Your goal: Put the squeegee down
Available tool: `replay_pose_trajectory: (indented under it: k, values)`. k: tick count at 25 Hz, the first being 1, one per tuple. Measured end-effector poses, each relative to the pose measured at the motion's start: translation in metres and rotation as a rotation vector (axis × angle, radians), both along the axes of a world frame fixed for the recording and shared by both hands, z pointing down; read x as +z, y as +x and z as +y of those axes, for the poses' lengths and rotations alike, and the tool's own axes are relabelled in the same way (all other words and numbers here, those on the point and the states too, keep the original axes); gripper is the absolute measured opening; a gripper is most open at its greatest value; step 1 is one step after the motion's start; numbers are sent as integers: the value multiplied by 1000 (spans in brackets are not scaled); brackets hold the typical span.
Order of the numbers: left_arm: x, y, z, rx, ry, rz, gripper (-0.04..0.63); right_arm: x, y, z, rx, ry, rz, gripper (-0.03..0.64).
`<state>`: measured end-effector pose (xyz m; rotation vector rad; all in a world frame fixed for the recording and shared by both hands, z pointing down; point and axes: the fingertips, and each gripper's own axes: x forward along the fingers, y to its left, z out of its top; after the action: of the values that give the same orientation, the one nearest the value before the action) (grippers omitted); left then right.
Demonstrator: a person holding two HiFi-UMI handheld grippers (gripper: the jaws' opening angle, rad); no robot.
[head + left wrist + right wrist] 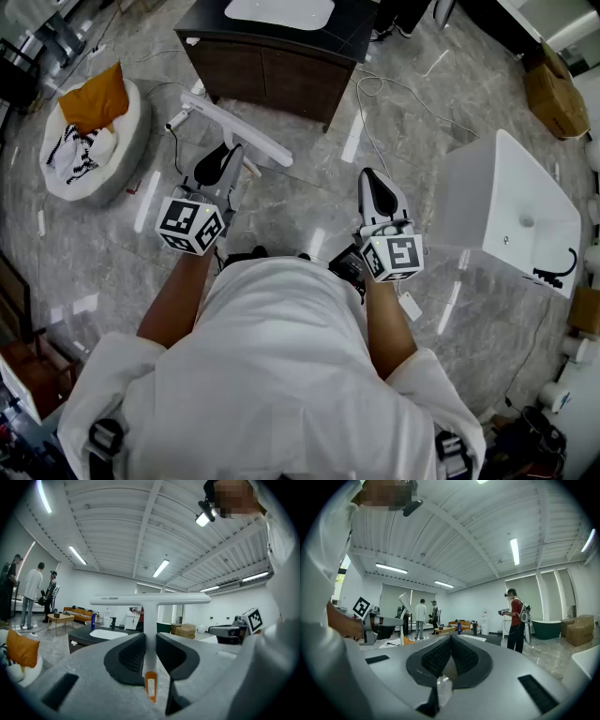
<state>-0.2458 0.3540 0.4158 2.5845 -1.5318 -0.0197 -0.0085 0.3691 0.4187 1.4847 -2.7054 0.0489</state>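
The squeegee (234, 127) is white and T-shaped, with a long blade and a slim handle ending in an orange tip. My left gripper (218, 167) is shut on its handle and holds it up above the marble floor. In the left gripper view the handle (150, 634) runs up between the dark pads (129, 656) and the blade (150, 599) lies level across the top. My right gripper (377, 190) is held out beside it, shut, with nothing between its pads (440, 656). In the right gripper view the squeegee (402, 603) shows at the left.
A dark cabinet (272, 58) with a white basin stands ahead. A round white cushion bed (131, 131) with an orange pillow lies at the left. A white block basin (511, 211) sits at the right, a cardboard box (551, 89) beyond it. Cables cross the floor. People stand far off.
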Motion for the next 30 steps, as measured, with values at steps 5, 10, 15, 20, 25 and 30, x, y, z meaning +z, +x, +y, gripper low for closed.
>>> replay_pose_trajectory:
  k: [5,10,15,20,25,30]
  values:
    - [5,15,0,5,-2,-7,83,4,7,0,-22,9,-9,15]
    - [22,29,10,29,-52,24,83,15,10,10,-44,-2,-21,15]
    - [14,25,20,28,-46,21,83,2,-2,13,-103,25,-63,15]
    - [7,30,25,18,-35,10,83,-3,-2,15,-144,34,-91,15]
    - [2,30,35,-21,-28,15,83,-7,6,21,-169,44,-108,15]
    - [-2,35,46,-57,-28,18,83,-8,17,31,-204,40,-121,15]
